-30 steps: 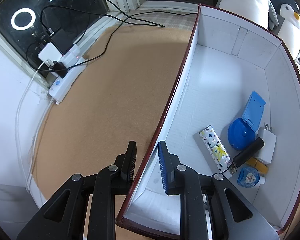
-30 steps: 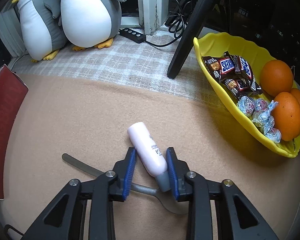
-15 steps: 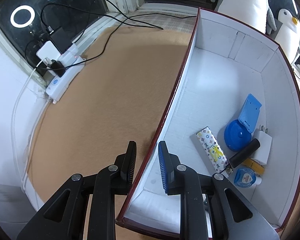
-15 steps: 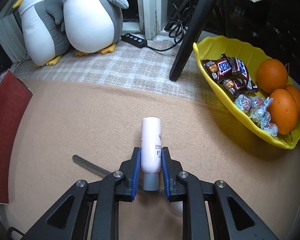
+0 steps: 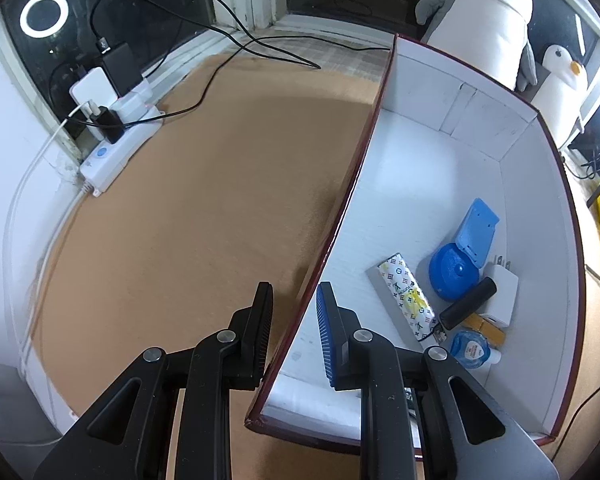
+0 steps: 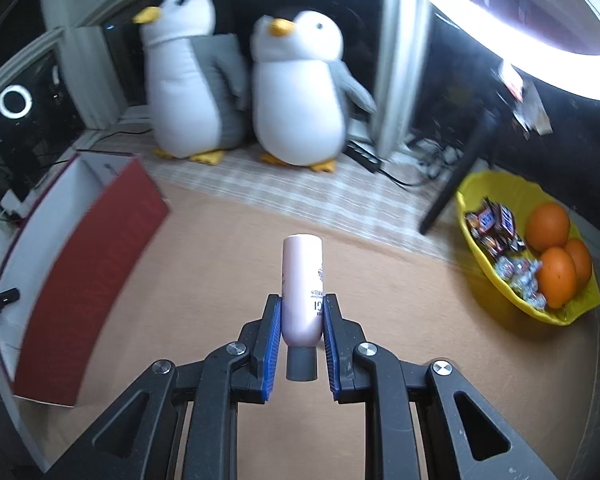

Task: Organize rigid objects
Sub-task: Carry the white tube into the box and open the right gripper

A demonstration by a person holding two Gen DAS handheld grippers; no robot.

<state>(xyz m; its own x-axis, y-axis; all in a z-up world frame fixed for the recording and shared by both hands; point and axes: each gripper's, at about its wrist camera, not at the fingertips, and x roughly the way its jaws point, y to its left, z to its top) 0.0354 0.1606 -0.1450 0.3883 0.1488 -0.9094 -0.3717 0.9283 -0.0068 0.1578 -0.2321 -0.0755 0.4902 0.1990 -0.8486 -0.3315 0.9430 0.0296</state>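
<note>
The left gripper (image 5: 294,320) straddles the near wall of the white-lined, dark-red cardboard box (image 5: 432,184), jaws nearly together with the wall between them, as a second ago. Inside the box, a monogram-printed rectangular case (image 5: 406,296) lies at the right end; its lettering is too small to read. The right gripper (image 6: 302,320) has just closed on the pale pink plastic bottle with grey cap (image 6: 302,284) and lifted it off the tan mat, right of the box. Judged: transfer into the box comes next. The bottle's label is illegible. Chocolate bars in the yellow bowl (image 6: 496,188) show a partly legible logo, likely "Snickers".
</note>
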